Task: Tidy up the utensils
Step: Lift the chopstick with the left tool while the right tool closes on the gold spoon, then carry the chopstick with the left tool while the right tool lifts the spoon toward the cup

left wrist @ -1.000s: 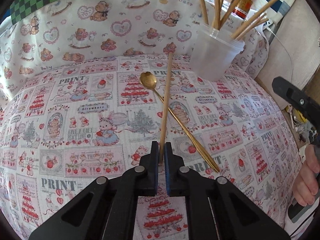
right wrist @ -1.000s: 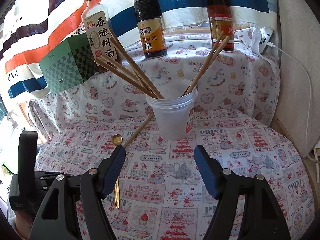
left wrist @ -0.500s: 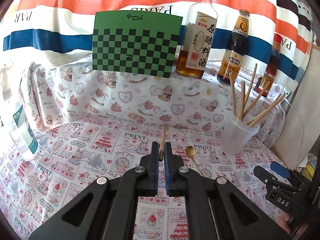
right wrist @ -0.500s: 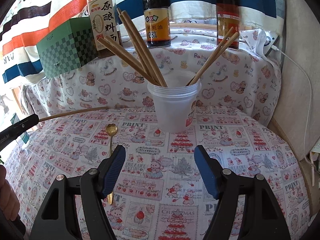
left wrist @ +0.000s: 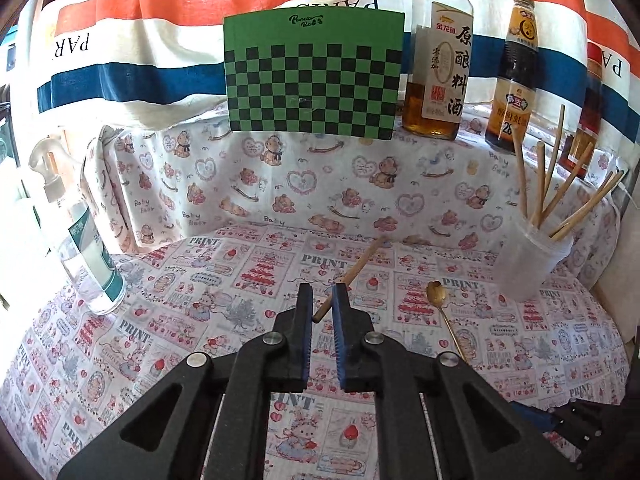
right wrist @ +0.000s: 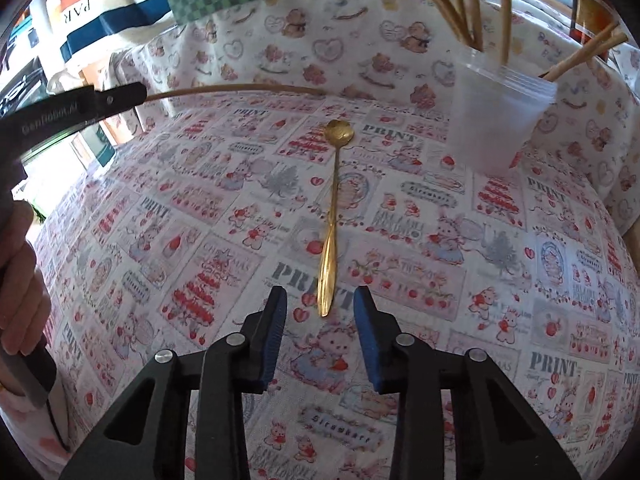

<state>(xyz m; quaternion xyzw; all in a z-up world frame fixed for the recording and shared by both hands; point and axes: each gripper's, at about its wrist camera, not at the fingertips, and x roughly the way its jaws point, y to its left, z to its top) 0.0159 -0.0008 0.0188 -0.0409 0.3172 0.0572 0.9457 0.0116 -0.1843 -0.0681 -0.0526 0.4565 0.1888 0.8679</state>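
Utensils sit scattered over the strawberry-print tablecloth (left wrist: 180,320) in front of you, with a teddy-bear cloth (left wrist: 320,176) draped up the step behind it and a striped towel (left wrist: 140,40) hung as a backdrop. At the far left a clear spray bottle (left wrist: 86,256) stands on the table edge. On the raised ledge, moving rightward, you have a green checkered box (left wrist: 314,76), a pale cooking-wine bottle (left wrist: 436,72), a dark sauce bottle (left wrist: 514,80) and a red-labelled bottle (left wrist: 588,112) partly cut off.

Your left gripper (left wrist: 322,292) carries one chopstick (left wrist: 356,268) clear of the table; it sits slanted between the blue pads, leaning on the right one, and the jaws are starting to ease apart around it.

To its right the gold spoon (right wrist: 332,216) lies flat on the cloth, bowl toward the ledge. Your right gripper (right wrist: 320,296) hangs over the handle's near end with its jaws closing; the handle tip is between the fingertips, but neither pad touches it.

Farthest right, the translucent cup (left wrist: 528,264) stands upright on the tablecloth near the step, with several chopsticks fanned out inside.
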